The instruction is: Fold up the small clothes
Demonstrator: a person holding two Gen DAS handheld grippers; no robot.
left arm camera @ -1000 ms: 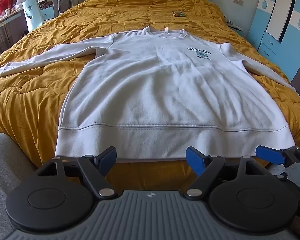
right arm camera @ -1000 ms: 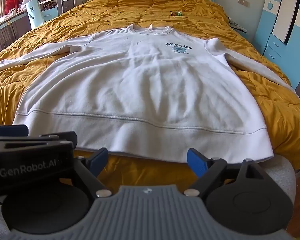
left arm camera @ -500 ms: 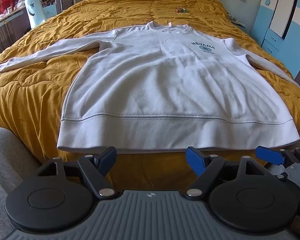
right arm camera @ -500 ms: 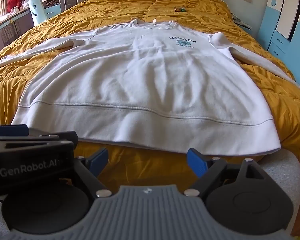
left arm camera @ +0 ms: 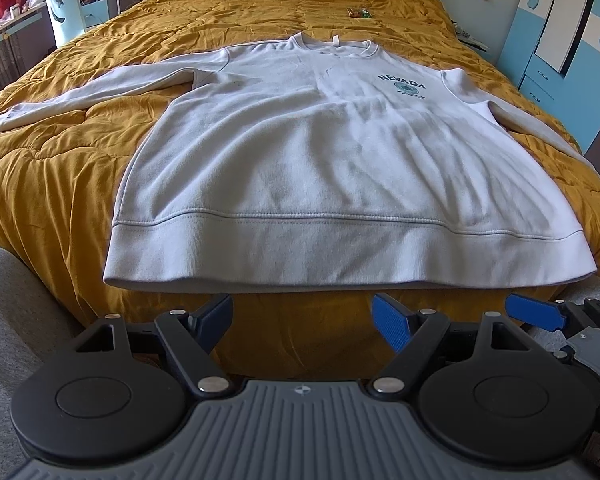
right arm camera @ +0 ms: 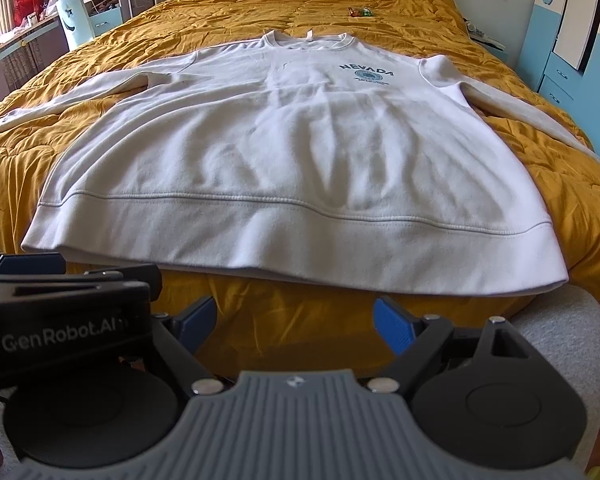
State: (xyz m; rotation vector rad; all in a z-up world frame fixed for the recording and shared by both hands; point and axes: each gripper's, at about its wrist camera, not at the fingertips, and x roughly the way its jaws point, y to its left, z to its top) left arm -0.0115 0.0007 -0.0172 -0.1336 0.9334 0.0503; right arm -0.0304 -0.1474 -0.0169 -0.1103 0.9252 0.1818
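Nearest the cameras, the left gripper (left arm camera: 302,318) and the right gripper (right arm camera: 294,318) hang side by side short of the bed's near edge, each with its 2 blue-padded fingers spread wide and nothing between them. Compared with 1 second ago, both views have closed in on the white sweatshirt (left arm camera: 340,168): its ribbed hem (right arm camera: 300,240) now fills more of the frame and sits just beyond the fingertips, not yet touched. The garment lies flat and face up on the mustard quilt (left arm camera: 52,184), hem toward the grippers, collar away, both sleeves spread outward (the "NEVADA" print (right arm camera: 366,73) is on the chest). No fold has been made; judged from this approach, the first grasp is likely at the hem or a side. Farther off, a small packet (left arm camera: 360,12) rests on the quilt beyond the collar.
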